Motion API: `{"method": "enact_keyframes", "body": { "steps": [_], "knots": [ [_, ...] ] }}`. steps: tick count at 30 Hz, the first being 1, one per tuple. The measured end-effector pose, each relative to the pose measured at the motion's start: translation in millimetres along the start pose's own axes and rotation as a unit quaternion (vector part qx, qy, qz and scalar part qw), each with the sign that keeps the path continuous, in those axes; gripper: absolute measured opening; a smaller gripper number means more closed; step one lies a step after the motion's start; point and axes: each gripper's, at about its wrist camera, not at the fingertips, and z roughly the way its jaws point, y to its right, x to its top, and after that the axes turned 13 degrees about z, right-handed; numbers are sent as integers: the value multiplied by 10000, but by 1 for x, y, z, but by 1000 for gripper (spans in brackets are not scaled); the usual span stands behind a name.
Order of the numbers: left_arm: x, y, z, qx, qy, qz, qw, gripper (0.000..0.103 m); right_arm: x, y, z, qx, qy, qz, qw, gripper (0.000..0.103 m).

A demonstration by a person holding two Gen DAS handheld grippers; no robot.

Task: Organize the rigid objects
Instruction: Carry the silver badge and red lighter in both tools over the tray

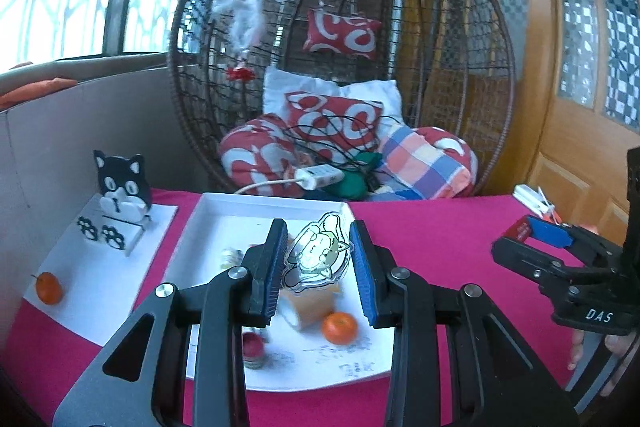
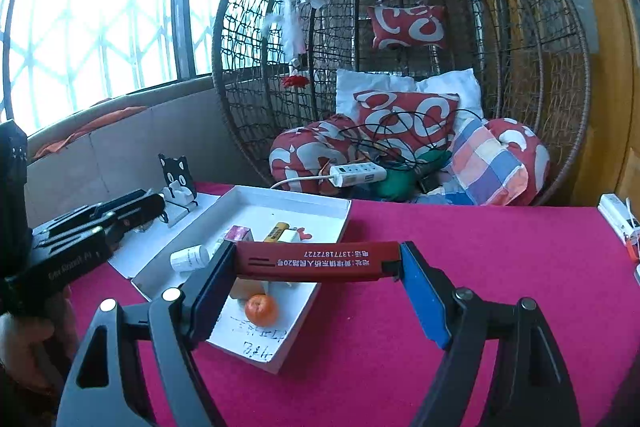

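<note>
Magenta table (image 2: 460, 267), left hand-held gripper (image 1: 318, 261) clamping cartoon charm (image 1: 316, 253), right hand-held gripper (image 2: 316, 281) gripping red box (image 2: 316, 261)

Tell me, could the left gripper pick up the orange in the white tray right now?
Probably not yet: the left gripper is already shut on a clear cartoon charm. The orange itself lies uncovered in the white tray, just below.

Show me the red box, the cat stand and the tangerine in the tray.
red box (image 2: 316, 262): right wrist view, printed face.
cat stand (image 1: 122, 183): left wrist view, face.
tangerine (image 1: 339, 327): left wrist view, middle.
</note>
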Motion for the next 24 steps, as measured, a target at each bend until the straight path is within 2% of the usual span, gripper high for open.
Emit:
{"method": "enact_keyframes", "body": {
  "steps": [13,24],
  "knots": [
    [2,-59,5,637,-49,-122,9979,32,13,-21,34,165,-220,-96,9996,81],
    [-4,-76,39,614,-364,-165,9973,32,12,-51,81,128,-503,-355,9980,81]
  ]
}}
